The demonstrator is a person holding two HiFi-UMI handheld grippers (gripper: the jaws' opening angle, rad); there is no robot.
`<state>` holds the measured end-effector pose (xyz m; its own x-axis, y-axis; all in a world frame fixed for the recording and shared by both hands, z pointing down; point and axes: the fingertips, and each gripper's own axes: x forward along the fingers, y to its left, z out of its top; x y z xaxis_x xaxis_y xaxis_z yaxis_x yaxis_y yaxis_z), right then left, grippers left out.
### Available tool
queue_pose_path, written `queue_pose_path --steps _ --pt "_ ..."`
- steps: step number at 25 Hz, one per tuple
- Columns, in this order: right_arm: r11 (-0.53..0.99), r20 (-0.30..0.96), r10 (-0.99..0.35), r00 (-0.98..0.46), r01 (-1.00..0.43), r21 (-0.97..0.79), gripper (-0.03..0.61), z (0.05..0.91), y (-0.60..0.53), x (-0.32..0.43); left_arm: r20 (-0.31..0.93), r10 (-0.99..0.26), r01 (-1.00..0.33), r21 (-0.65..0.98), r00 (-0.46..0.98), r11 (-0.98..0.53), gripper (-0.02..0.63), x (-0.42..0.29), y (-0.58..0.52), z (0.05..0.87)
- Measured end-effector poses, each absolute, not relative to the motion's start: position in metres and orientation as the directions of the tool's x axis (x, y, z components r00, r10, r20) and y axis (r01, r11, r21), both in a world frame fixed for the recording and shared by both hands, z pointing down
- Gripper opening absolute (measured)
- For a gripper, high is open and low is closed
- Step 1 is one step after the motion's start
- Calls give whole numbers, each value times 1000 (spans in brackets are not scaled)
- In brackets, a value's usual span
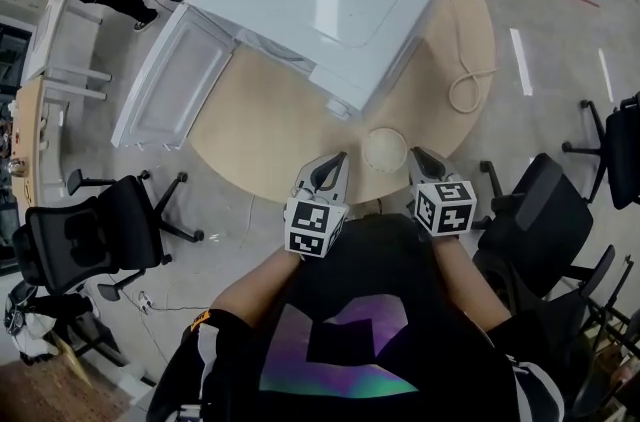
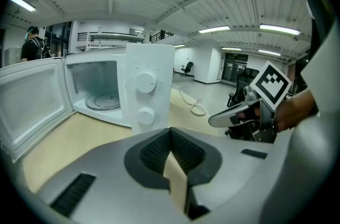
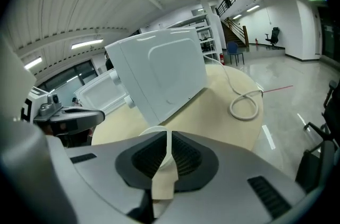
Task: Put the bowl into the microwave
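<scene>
Bowl (image 1: 384, 150) sits near the table (image 1: 250, 145) edge between both grippers; it looks light, stiff and slick, best pinched at the rim. Left gripper (image 1: 337, 161) and right gripper (image 1: 414, 154) have their fingers closed, empty. The microwave (image 1: 320, 0) corner blocks a straight path to the open door (image 1: 165, 85).

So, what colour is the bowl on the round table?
The bowl is plain cream-white, without pattern. It shows best in the head view.
</scene>
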<state>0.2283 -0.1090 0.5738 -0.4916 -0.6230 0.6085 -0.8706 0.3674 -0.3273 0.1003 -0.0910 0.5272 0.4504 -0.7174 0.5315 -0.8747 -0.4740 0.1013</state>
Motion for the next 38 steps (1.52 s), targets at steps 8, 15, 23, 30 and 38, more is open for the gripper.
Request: queue_pose_path --steps 8,15,23,30,38 --pt "255 640 -592 -491 -867 -429 69 600 -107 219 562 -676 -851 98 476 -517 46 91 -98 537" --pt "166 667 -546 -507 -846 -507 72 621 -103 217 574 -664 -846 99 479 -524 46 86 -103 540" --pt "69 607 -526 -596 -741 -668 72 632 -102 217 576 -667 -851 100 473 -516 46 86 -103 543" --pt "0 581 -535 -614 -687 -726 72 634 -101 218 572 -674 -852 89 467 -515 46 88 -101 541" --pt "-35 544 -555 -629 -636 -771 72 634 -103 217 581 -668 -850 85 466 -519 46 91 -99 541"
